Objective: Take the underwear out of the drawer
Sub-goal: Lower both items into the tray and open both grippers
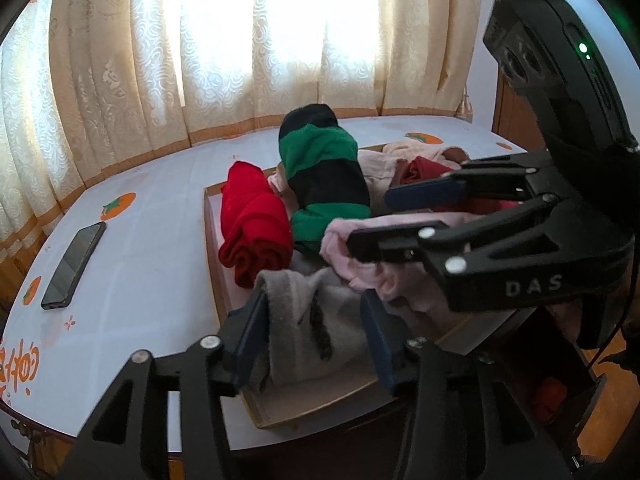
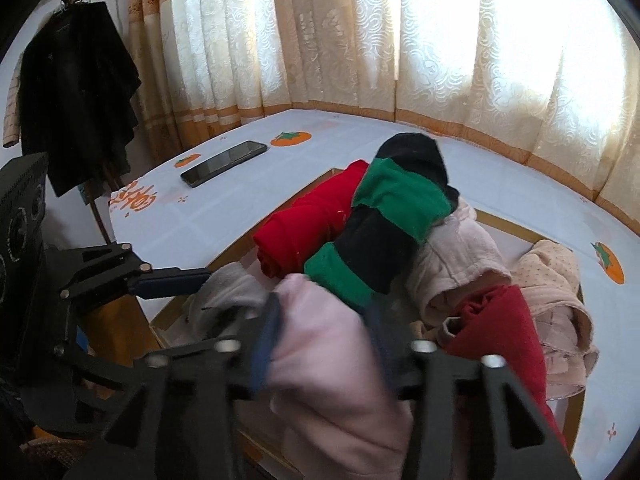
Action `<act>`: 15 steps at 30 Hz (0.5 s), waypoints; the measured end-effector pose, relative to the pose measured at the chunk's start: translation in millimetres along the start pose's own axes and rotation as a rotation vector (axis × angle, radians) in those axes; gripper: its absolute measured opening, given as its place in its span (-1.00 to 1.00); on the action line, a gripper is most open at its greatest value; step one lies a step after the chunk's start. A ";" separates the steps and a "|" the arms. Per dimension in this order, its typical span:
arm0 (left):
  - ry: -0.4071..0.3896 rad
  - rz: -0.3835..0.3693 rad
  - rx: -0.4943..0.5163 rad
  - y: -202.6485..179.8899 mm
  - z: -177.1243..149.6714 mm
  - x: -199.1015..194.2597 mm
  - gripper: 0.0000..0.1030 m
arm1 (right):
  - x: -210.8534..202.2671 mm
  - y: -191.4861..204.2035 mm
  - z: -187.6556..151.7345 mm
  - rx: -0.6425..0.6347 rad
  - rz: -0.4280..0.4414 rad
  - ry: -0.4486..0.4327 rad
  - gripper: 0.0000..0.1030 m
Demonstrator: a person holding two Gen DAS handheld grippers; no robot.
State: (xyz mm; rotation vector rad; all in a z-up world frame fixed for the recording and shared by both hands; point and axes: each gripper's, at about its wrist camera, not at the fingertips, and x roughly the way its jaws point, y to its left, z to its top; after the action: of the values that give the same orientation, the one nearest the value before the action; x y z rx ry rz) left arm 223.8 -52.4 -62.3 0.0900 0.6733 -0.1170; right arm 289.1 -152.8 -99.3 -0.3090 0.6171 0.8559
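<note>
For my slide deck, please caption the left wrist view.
Left gripper straddles a grey garment in the drawer while the right gripper reaches over a pink garment.

- A shallow drawer (image 1: 212, 240) sits on the surface (image 1: 152, 208), before the curtains (image 1: 120, 60).
- A phone (image 1: 74, 266) lies on the surface, well left of the drawer.
- In the drawer, a rolled cloth (image 1: 254, 224) lies along the left side, with a striped roll (image 1: 326, 184) just right of it and reaching further back.
- A fleece piece (image 1: 304, 320) lies at the drawer's front, between the fingers of the left gripper (image 1: 312, 340).
- The right gripper (image 2: 320, 340) straddles the underwear (image 2: 328, 360), right of the fleece piece.
- More clothes (image 2: 552, 300) are heaped at the drawer's right end.
- A coat (image 2: 76, 92) hangs behind the surface's left end in the right wrist view.
</note>
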 end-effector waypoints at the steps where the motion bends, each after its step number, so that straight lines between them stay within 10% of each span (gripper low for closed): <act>1: -0.002 0.002 -0.001 0.1 0.1 -0.6 0.09 | -1.0 -1.3 -0.2 0.006 -0.001 -0.006 0.23; 15: -0.030 0.000 -0.017 -2.5 -2.7 -14.7 0.44 | -15.6 -0.5 -4.7 0.019 0.003 -0.027 0.24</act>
State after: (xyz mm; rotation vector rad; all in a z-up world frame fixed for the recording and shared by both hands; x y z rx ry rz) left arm 210.4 -53.4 -55.4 0.0721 0.6445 -0.1126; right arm 279.9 -164.9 -93.3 -0.2792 0.6003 0.8552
